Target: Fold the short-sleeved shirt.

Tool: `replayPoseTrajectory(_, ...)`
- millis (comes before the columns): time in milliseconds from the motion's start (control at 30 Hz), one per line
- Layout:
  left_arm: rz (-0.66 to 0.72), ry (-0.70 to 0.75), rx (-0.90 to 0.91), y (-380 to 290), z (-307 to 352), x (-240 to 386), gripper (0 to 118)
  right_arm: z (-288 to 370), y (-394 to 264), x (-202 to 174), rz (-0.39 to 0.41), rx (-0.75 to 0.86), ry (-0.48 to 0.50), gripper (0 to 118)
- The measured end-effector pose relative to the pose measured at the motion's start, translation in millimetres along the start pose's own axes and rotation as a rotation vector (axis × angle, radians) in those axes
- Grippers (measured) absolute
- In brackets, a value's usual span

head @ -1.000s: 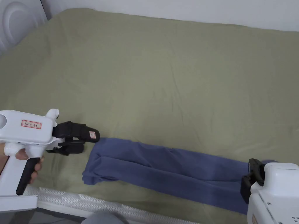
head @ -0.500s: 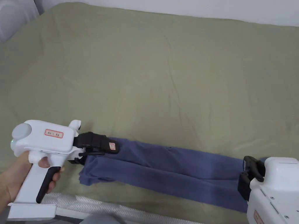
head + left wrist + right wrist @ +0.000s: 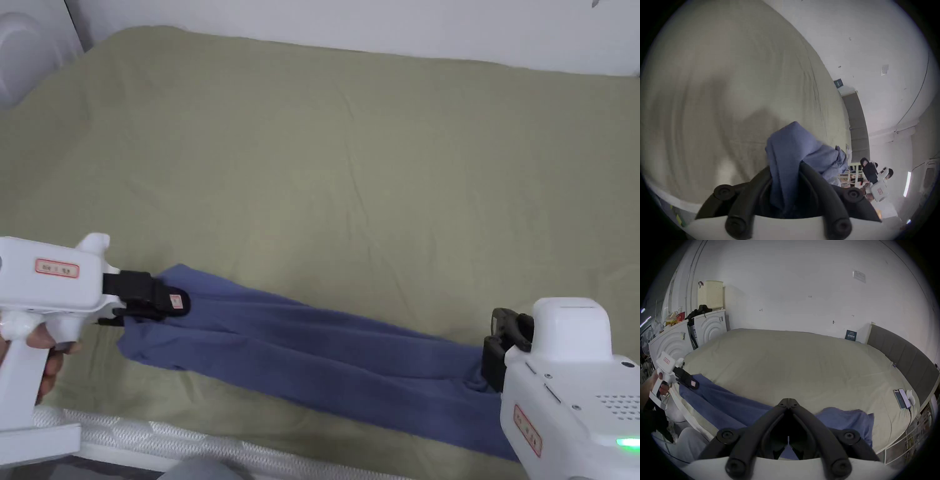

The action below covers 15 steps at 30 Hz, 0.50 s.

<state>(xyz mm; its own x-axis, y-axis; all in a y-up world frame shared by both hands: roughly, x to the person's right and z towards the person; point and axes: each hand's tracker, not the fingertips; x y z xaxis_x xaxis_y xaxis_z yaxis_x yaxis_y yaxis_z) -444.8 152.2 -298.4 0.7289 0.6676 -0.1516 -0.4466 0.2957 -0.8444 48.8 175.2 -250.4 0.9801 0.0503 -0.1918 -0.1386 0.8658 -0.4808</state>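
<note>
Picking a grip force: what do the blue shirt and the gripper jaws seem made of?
The shirt looks like soft matte knit, perhaps cotton: it drapes and creases. The left gripper has jaws that look like matte black rubber or plastic, smooth and unreflective.

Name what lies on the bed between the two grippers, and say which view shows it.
The folded blue shirt spans the stretch between the left gripper and the right gripper, over the green bed sheet. The head view shows it.
</note>
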Motion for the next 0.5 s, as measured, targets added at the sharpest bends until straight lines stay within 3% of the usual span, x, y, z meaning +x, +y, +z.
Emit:
replayPoseTrajectory(200, -0.036, 0.056, 0.033, -1.9, 25.6, 27.3, 9, 0.5, 9.8, 3.9, -0.026, 0.039, -0.012, 0)
replayPoseTrajectory(500, -0.224, 0.125, -0.009, -37.1, -14.0, 130.8, 9, 9.4, 2.4, 31.5, -0.051, 0.048, -0.095, 0)
